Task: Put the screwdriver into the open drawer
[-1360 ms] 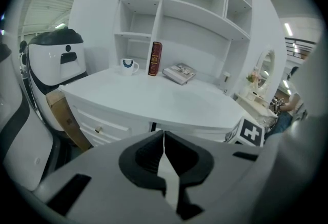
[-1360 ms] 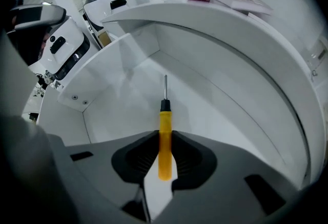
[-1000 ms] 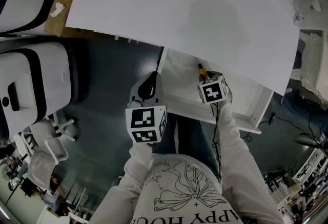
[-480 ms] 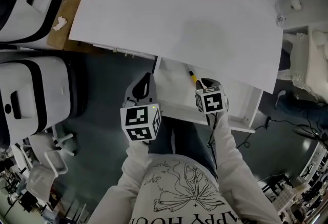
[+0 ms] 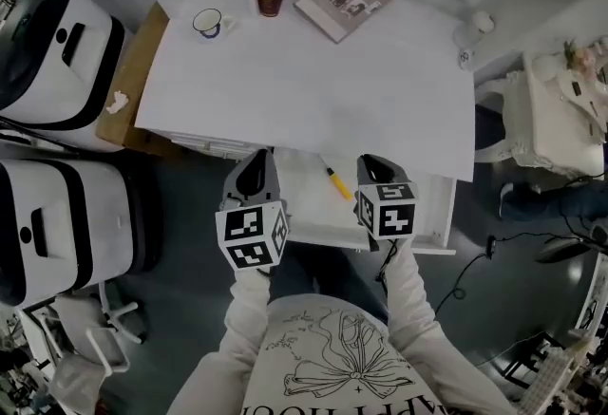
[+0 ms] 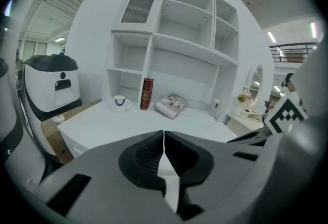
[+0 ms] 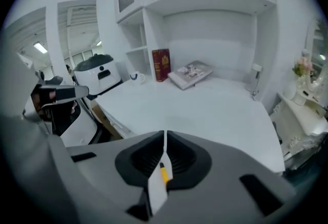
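Jaws on right gripper [image 5: 375, 166] are closing with nothing between them; left gripper [image 5: 255, 174] is pressed together, empty. Both have lifted clear of the drawer [image 5: 306, 195] over the last second. Screwdriver [image 5: 334, 180] lies loose inside it, released. Placement looks done.

Bright, even light; fisheye bending (strongest at edges), dark corners.
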